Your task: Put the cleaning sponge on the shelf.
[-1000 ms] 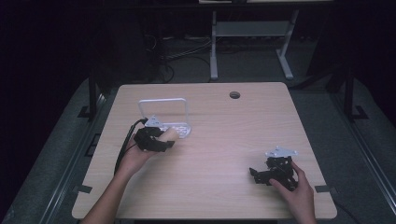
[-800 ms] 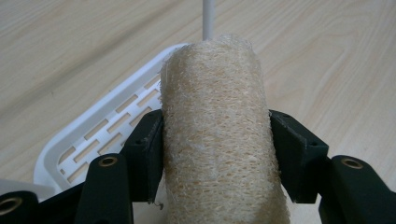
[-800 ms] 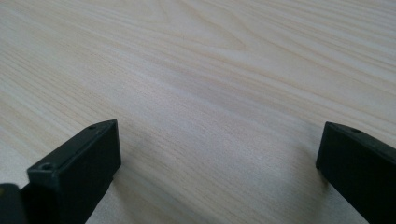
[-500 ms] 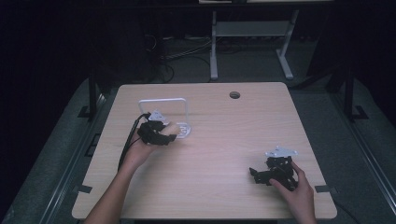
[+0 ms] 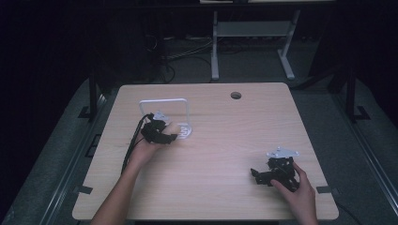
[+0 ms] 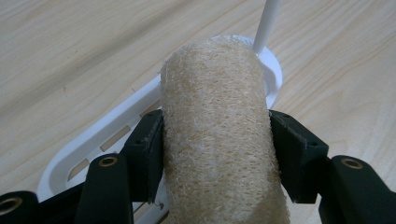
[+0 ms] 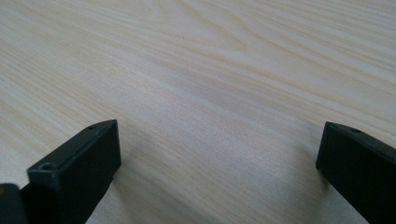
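While the loofah is carried low over the rack, these notes are taken.

Held item: a beige, fibrous loofah cylinder (image 6: 219,135) is clamped between the two black jaws of the left gripper (image 6: 217,140); both pads are pressed into its sides.

Location of item: in the left gripper view it is seen just above the flat white plastic rack base (image 6: 116,126), one end near the thin white upright post (image 6: 266,23). Whether it touches the base cannot be told.

Change noted: against the picture of a second ago, the left gripper (image 5: 162,133) has been brought away from the person, toward the white wire-framed rack (image 5: 164,105), and lower. The grip has been kept unchanged.

Meaning for the work: the carry is judged nearly finished; the loofah is now positioned for setting down on the rack. Release is not yet made.

Right gripper: the right gripper (image 5: 277,171) is rested on the pale wood-grain table (image 5: 225,154), well apart from the rack. Its jaws are spread wide with nothing between them, and no shift is seen.

Next move, as judged: a short lowering, then the jaws eased apart, the post being avoided.
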Available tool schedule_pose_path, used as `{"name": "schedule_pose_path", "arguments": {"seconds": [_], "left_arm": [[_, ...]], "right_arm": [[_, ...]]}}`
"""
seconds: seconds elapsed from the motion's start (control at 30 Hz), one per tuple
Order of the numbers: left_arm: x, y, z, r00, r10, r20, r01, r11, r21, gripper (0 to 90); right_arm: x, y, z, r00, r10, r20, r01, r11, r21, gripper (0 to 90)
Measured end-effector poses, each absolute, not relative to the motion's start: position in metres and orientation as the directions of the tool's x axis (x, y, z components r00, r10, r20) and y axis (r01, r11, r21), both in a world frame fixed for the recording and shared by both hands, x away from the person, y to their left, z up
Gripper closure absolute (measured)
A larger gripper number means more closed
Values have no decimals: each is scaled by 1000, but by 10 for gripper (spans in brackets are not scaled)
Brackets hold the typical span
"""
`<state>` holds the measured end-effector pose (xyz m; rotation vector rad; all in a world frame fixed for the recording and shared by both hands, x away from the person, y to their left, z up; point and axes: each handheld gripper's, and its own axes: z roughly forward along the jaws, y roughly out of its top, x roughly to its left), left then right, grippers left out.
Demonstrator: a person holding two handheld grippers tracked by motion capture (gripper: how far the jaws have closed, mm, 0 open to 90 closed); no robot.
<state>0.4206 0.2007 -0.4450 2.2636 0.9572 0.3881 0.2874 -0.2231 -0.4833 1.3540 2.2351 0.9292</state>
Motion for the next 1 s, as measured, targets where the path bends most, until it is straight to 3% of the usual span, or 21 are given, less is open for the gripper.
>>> {"name": "schedule_pose_path", "arguments": {"seconds": [0.67, 1.0], "left_arm": [[424, 198, -451, 675, 737, 33, 548, -531, 646, 396], [423, 200, -448, 668, 743, 32, 546, -519, 657, 350]], "right_arm": [[287, -223, -483, -473, 881, 26, 640, 323, 698, 0], [287, -223, -483, -473, 881, 26, 639, 323, 698, 0]]}}
